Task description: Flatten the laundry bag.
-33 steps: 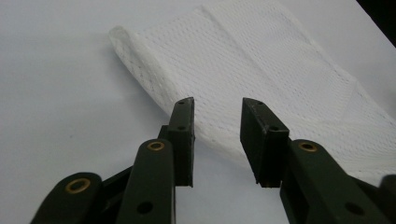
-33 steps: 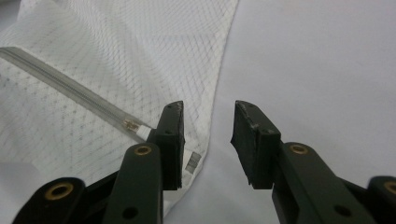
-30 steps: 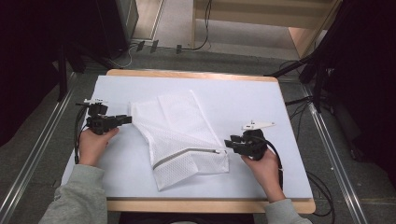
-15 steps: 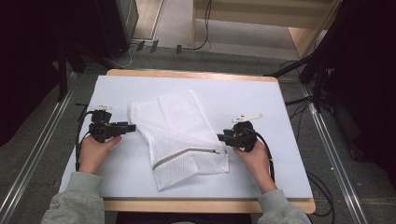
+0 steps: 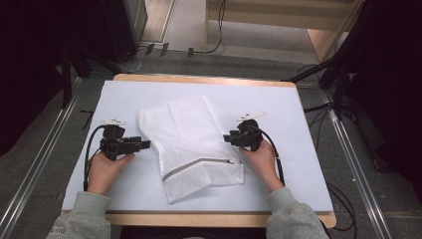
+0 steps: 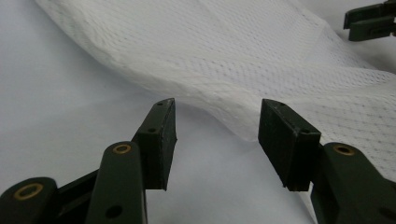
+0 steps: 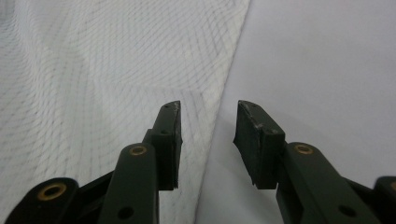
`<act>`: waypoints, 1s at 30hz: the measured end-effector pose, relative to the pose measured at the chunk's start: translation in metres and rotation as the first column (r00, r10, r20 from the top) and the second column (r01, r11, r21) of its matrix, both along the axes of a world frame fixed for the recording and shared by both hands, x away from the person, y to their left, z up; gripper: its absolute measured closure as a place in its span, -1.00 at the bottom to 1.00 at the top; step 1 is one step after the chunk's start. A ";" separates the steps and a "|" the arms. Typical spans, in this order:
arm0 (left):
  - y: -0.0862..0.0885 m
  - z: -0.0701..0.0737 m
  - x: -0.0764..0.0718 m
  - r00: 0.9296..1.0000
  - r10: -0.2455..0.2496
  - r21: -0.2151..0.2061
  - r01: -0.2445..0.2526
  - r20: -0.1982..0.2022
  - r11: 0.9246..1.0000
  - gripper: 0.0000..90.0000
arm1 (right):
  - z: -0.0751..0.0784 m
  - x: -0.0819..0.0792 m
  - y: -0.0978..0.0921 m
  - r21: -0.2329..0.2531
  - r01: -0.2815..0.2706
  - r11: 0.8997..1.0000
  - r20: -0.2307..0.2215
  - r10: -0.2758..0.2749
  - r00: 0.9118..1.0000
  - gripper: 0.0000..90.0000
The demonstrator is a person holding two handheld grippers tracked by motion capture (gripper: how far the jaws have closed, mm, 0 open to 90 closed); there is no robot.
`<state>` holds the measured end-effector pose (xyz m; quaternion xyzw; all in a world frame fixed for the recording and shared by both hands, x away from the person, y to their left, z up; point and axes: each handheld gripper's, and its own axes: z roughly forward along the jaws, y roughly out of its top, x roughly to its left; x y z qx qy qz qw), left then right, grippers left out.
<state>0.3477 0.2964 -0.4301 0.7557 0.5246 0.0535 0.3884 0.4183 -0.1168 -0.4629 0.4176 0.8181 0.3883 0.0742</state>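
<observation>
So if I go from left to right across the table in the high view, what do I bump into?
Left black gripper → white mesh laundry bag with a zipper → right black gripper.

One white mesh laundry bag (image 5: 191,149) with one zipper (image 5: 199,165), lying on one tabletop (image 5: 298,149). Two tools: left tool (image 5: 147,144) and right tool (image 5: 226,137), one per hand, two black jaws each. Two hands, two grey sleeves, one cable per tool.
</observation>
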 end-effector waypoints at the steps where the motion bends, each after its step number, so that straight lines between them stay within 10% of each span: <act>1: -0.002 0.000 -0.001 1.000 -0.007 0.004 0.007 0.000 1.000 0.05 | -0.001 0.002 0.001 0.005 0.000 1.000 0.001 0.000 1.000 0.40; 13: -0.019 -0.006 -0.009 0.999 -0.034 0.005 0.034 -0.011 0.999 0.05 | -0.008 0.022 0.021 -0.041 -0.024 0.999 0.007 0.025 1.000 0.43; 20: -0.023 -0.008 -0.009 0.999 -0.045 0.010 0.046 -0.017 0.999 0.05 | -0.006 0.027 0.026 -0.060 -0.012 0.998 -0.023 0.010 1.000 0.96; 30: -0.029 -0.007 -0.006 0.998 -0.060 0.016 0.060 -0.009 0.998 0.05 | 0.000 0.029 0.011 -0.049 0.040 0.998 -0.047 -0.042 0.998 0.99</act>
